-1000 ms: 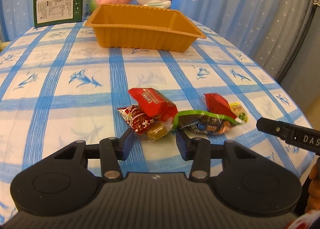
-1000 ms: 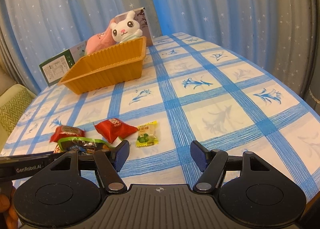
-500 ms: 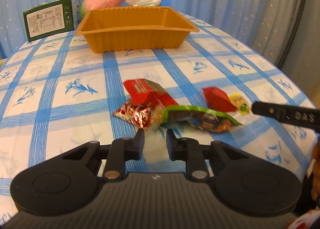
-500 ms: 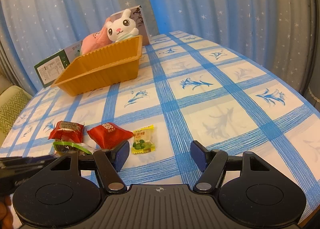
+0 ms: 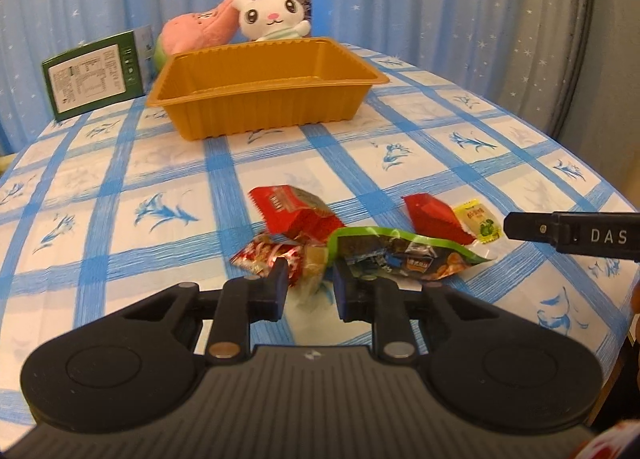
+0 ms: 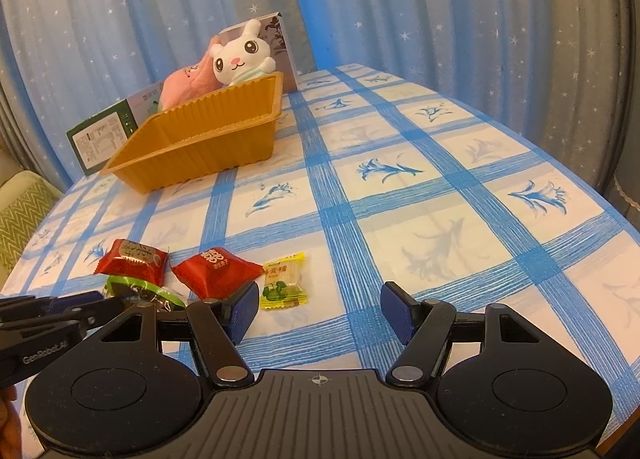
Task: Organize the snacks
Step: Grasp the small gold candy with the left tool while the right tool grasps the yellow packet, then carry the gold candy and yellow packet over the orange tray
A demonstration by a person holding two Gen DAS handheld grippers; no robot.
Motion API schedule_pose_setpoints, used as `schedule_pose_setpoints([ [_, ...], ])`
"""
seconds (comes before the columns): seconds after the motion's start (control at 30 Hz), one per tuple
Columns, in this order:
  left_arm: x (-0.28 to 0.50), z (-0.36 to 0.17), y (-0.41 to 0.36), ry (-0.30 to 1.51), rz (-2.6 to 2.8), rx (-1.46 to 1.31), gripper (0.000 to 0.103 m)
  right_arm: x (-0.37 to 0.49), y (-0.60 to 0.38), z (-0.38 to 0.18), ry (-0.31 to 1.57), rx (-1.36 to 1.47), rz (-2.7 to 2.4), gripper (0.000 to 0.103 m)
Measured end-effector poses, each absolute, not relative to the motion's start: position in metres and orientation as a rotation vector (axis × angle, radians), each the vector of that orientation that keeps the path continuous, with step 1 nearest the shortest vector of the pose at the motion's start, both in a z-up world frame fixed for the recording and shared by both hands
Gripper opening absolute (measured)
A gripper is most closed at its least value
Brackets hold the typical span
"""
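Observation:
Several snack packets lie in a cluster on the checked tablecloth. My left gripper [image 5: 307, 286] is shut on a clear-wrapped red-and-gold candy [image 5: 280, 261]. Beside it lie a green-edged packet [image 5: 400, 255], a red packet [image 5: 294, 209], another red packet [image 5: 432, 215] and a small yellow candy [image 5: 478, 221]. My right gripper [image 6: 318, 313] is open and empty, just right of the yellow candy [image 6: 283, 283] and the red packet [image 6: 214, 269]. An empty orange tray [image 5: 264, 89] stands at the back; it also shows in the right wrist view [image 6: 200, 143].
Behind the tray are a white rabbit plush [image 5: 272, 17], a pink plush [image 5: 196, 27] and a green box [image 5: 96, 75]. Blue starred curtains hang around the table. The table edge [image 5: 616, 195] curves off on the right. A cushioned seat [image 6: 20, 211] is at the left.
My left gripper has closed from open onto the clear-wrapped candy and come nearer to the cluster. My right gripper has stayed open and drifted slightly closer to the yellow candy.

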State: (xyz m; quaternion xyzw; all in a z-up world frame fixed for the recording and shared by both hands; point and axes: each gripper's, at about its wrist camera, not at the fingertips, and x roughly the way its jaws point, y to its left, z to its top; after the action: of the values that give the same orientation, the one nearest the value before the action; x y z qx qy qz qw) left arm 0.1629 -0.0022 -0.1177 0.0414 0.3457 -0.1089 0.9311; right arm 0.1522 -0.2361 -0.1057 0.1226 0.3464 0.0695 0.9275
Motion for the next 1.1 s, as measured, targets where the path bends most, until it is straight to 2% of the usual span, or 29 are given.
schedule_pose_setpoints([
  [0.2, 0.17, -0.124, -0.009, 0.717, -0.234, 0.113, 0.02, 0.156, -0.234, -0.106, 0.707, 0.241, 0.147, 0.068],
  [0.27, 0.171, -0.125, -0.008, 0.728, -0.221, 0.108, 0.01, 0.158, -0.233, -0.106, 0.703, 0.234, 0.153, 0.068],
  [0.57, 0.15, -0.12, 0.001, 0.772, -0.193, 0.056, 0.009, 0.172, -0.217, -0.11, 0.705, 0.165, 0.197, 0.067],
  [0.6, 0.148, -0.12, 0.001, 0.773, -0.193, 0.058, 0.009, 0.175, -0.215, -0.11, 0.699, 0.148, 0.201, 0.063],
  [0.63, 0.147, -0.12, 0.002, 0.771, -0.194, 0.059, 0.009, 0.178, -0.212, -0.111, 0.699, 0.128, 0.206, 0.053],
  [0.67, 0.146, -0.121, 0.002, 0.771, -0.194, 0.062, 0.009, 0.181, -0.209, -0.112, 0.706, 0.107, 0.212, 0.047],
  [0.8, 0.147, -0.124, 0.002, 0.775, -0.185, 0.066, 0.012, 0.187, -0.198, -0.119, 0.73, 0.041, 0.224, 0.04],
  [0.87, 0.147, -0.125, 0.003, 0.769, -0.181, 0.062, 0.012, 0.185, -0.194, -0.12, 0.726, -0.007, 0.22, 0.029],
  [1.1, 0.148, -0.125, 0.001, 0.754, -0.177, 0.068, 0.015, 0.183, -0.195, -0.12, 0.719, -0.004, 0.207, 0.023],
])
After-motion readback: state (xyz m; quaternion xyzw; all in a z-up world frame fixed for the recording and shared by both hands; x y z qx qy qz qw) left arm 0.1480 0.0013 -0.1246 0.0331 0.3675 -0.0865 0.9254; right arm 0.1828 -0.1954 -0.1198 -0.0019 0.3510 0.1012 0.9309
